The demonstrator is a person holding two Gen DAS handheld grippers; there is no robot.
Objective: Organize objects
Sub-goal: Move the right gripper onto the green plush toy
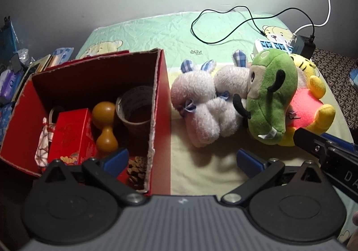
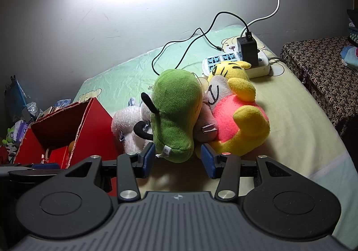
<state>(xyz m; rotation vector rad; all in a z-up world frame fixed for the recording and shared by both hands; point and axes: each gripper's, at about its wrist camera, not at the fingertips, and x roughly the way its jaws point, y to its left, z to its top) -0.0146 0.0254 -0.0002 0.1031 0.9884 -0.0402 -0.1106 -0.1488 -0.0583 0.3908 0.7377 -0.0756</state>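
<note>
A red cardboard box stands open on the left of the bed. Inside are a small red carton, a wooden gourd, a tape roll, a pine cone and a patterned pouch. To its right lie a white bunny plush, a green plush and a yellow-and-pink plush. My left gripper is open wide over the box's right wall. My right gripper is open, and the green plush's lower end sits between its fingers.
A white power strip with a black charger and cables lies behind the plush toys. Clutter is piled left of the box. A brown patterned cover borders the bed on the right. A wall stands behind.
</note>
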